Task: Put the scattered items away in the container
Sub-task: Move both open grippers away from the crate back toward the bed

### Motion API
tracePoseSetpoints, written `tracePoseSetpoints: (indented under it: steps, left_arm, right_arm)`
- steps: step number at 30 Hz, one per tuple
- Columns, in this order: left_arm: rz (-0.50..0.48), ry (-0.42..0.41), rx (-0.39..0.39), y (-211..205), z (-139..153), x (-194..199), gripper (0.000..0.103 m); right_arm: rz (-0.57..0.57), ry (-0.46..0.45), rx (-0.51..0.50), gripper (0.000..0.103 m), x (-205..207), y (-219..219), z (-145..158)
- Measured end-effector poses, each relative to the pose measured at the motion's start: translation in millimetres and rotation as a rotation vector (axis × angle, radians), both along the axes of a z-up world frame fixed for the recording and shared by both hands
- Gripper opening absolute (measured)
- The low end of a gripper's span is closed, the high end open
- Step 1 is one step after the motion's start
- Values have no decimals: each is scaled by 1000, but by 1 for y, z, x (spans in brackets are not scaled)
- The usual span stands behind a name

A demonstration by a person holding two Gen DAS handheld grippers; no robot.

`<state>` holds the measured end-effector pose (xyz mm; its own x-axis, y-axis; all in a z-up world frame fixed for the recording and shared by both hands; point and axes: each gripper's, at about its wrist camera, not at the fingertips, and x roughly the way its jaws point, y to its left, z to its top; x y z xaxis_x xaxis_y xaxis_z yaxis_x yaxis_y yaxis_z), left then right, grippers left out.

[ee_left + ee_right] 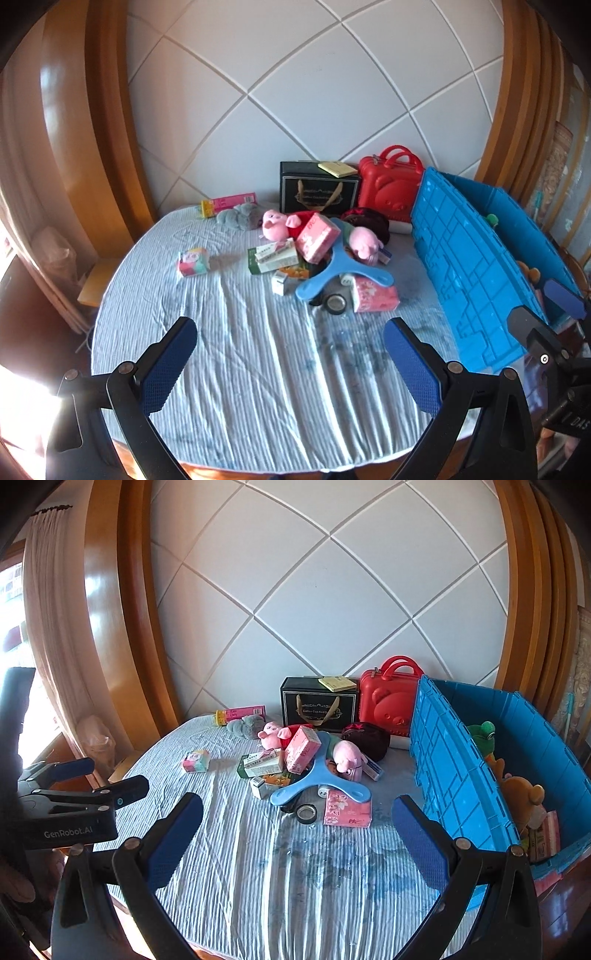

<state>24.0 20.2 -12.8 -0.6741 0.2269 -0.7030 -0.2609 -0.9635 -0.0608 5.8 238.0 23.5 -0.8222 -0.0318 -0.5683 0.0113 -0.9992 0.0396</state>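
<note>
Both my tools hang spread wide and empty over the near edge of the surface: left tool [290,363], right tool [297,836]. Well ahead of the right one, near the middle, lie a black tape roll [306,812] and a pink tissue pack [348,808]; the pack looks soft and light, best pinched across its short sides. Beyond it the blue boomerang [318,779], stiff plastic, lies over small boxes. The blue crate [454,771] stands along the right edge.
</note>
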Motion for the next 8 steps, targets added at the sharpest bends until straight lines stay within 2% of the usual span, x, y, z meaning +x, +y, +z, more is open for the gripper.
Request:
tracePoseSetpoints:
  steps: [4,5,8]
  left_arm:
    - [-56,4,110,-15,2,8,102]
    - [-52,18,116,-17,4,10,102]
    - [6,46,67,-23,8,15,102]
  right_arm:
    - [19,3,5,103,4,-12,1]
    - [23,4,5,103,5,-14,2]
    - [31,5,5,103,8,-20,1]
